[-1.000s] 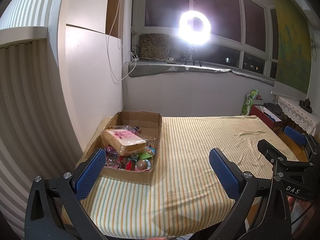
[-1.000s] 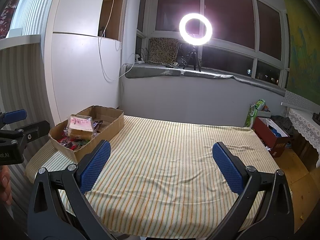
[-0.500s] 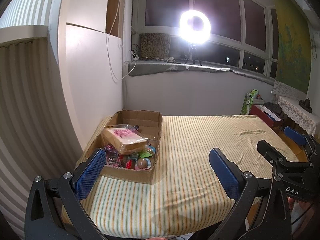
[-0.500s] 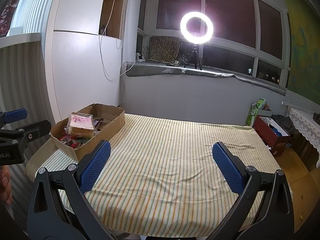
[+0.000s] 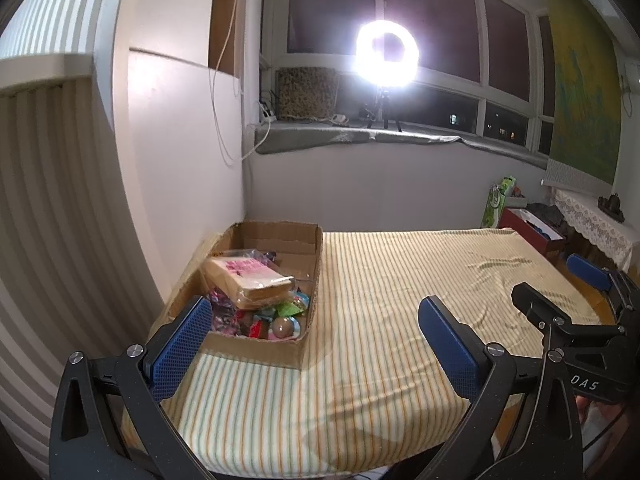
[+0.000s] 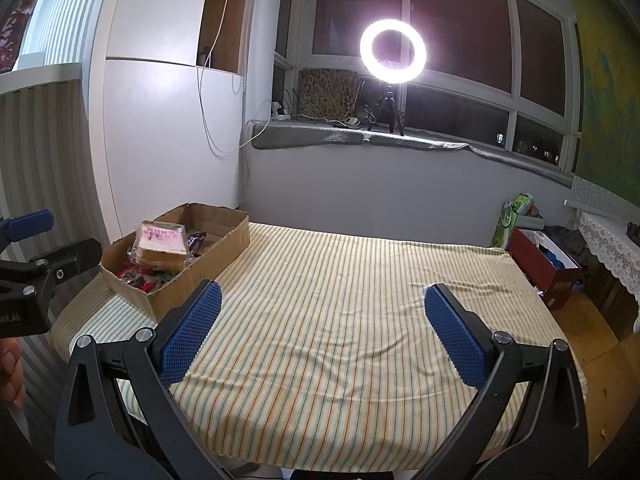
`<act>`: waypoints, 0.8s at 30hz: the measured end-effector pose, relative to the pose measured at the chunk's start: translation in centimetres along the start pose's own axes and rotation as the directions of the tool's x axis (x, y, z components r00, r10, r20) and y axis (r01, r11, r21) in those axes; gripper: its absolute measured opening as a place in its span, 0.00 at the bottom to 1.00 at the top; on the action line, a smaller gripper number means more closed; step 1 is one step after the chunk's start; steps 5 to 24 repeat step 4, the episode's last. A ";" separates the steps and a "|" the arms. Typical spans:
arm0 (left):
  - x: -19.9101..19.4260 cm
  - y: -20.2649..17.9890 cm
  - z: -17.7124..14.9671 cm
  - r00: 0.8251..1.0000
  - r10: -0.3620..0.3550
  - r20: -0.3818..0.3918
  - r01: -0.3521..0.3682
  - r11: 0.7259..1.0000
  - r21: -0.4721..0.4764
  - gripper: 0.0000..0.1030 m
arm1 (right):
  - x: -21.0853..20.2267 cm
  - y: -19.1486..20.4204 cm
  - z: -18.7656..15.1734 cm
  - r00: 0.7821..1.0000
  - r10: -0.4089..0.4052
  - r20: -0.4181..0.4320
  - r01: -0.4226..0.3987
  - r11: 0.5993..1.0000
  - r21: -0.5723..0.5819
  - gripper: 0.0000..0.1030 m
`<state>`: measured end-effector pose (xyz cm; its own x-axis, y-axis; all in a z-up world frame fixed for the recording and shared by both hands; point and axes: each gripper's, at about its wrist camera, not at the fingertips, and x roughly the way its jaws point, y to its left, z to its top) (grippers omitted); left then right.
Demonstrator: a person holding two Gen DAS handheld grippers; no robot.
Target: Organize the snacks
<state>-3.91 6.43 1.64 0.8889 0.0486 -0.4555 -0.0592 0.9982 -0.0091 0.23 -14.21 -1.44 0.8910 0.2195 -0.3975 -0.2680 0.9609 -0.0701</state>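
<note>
1. So, the snacks [image 5: 256, 300] all sit inside the cardboard box [image 5: 308, 280] at the far left of the striped counter [image 5: 380, 300]. A wrapped bread pack [image 5: 250, 280] lies on top of the little bright packets.
2. None of the cloth that shows has a snack on it. That fits two stories: snacks are about to come out to be sorted, or they were all just tidied into the box. I cannot say which.
3. The left hand-held gripper [image 5: 316, 344] is spread wide with nothing in it, low and near the box's front corner. The right hand-held gripper [image 6: 320, 330] is spread wide too, holding nothing, over the middle of the cloth.
4. If any snack gets picked up, a soft squeeze would be best (bread squashes fast).
5. Coming down from above would help, so the box wall does not get bumped.
6. The small packets look slippery, maybe, but they are too tiny to tell well.
</note>
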 end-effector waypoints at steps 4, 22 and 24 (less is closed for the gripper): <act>-0.3 -0.4 -0.1 1.000 0.001 0.014 -0.001 1.000 0.016 0.99 | 0.0 -0.4 -0.1 1.000 0.001 -0.001 -0.001 1.000 0.002 1.00; -0.3 -0.4 -0.1 1.000 0.001 0.014 -0.001 1.000 0.016 0.99 | 0.0 -0.4 -0.1 1.000 0.001 -0.001 -0.001 1.000 0.002 1.00; -0.3 -0.4 -0.1 1.000 0.001 0.014 -0.001 1.000 0.016 0.99 | 0.0 -0.4 -0.1 1.000 0.001 -0.001 -0.001 1.000 0.002 1.00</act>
